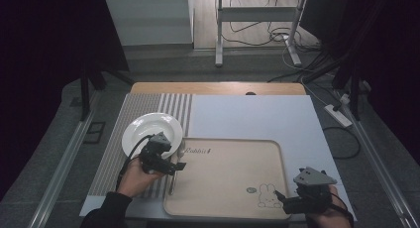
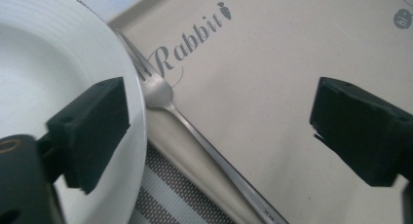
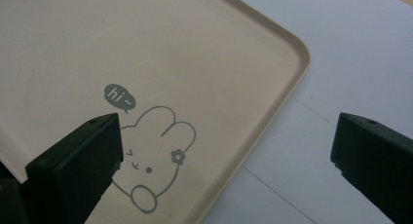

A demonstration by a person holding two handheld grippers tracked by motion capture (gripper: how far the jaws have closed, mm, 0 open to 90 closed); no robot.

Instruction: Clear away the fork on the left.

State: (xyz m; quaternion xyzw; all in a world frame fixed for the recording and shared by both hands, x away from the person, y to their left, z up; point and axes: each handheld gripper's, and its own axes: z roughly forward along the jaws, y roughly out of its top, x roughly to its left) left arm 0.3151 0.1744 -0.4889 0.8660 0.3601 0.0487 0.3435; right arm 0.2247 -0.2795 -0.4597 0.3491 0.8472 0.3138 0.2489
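Beige tray [image 1: 228, 178] with rabbit print sits on white mat [image 1: 257, 116] at table front. White plate [image 1: 148, 129] on striped mat [image 1: 116, 153], touching tray's left edge. Fork [image 2: 195, 131] lies along tray's left rim, tines tucked under plate rim. Left gripper [image 1: 171, 164] over plate/tray border, jaws wide apart, straddling fork, holding nothing. Right gripper [image 1: 287, 198] at tray's near right corner, jaws spread, empty, over rabbit [image 3: 151, 160].
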